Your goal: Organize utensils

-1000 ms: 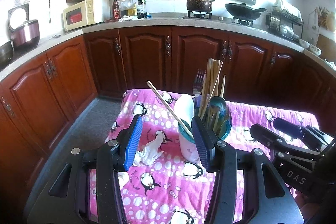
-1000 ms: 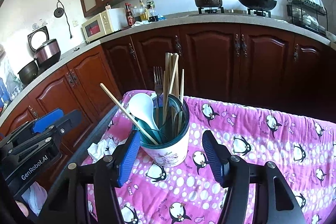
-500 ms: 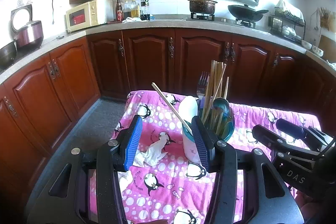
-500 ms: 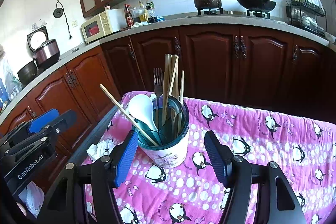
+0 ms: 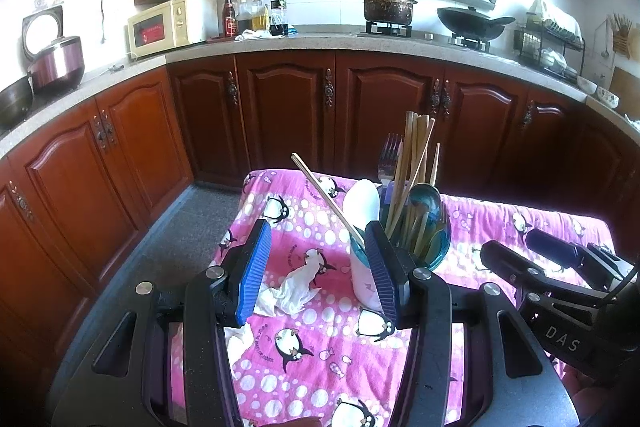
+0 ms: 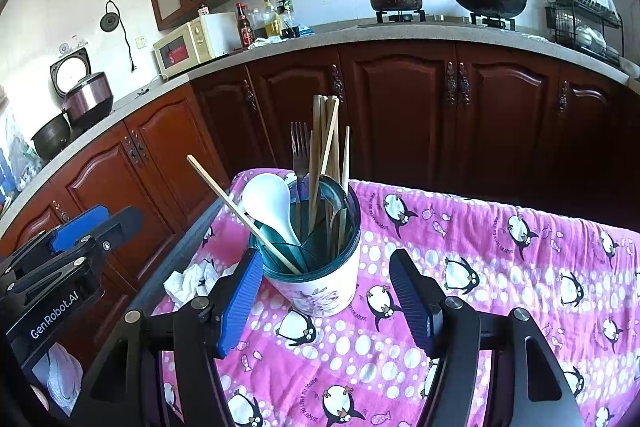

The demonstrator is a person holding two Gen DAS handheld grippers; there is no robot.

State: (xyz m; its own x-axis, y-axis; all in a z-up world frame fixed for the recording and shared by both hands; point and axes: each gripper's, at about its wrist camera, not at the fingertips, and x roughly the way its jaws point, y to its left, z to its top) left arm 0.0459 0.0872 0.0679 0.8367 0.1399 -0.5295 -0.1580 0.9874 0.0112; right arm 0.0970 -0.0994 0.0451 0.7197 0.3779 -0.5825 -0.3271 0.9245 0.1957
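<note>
A white utensil holder with a teal rim [image 6: 320,283] stands on the pink penguin cloth [image 6: 500,267]. It holds wooden chopsticks [image 6: 324,143], a fork [image 6: 299,151], a white spoon [image 6: 268,199] and a teal spoon. One chopstick [image 6: 236,207] leans out to the left. My right gripper [image 6: 326,297] is open and empty, its fingers either side of the holder, nearer me. My left gripper [image 5: 316,271] is open and empty, left of the holder [image 5: 366,279], above a crumpled tissue [image 5: 292,293].
The cloth covers a small table [image 5: 312,347] with its left edge close to the tissue [image 6: 188,279]. Brown cabinets [image 5: 280,115] and a grey counter [image 5: 400,45] with a microwave, bottles, pot and wok run behind. Grey floor [image 5: 168,251] lies to the left.
Both grippers have drawn back and risen slightly, so the holder looks a little farther away. Both stay open and empty.
</note>
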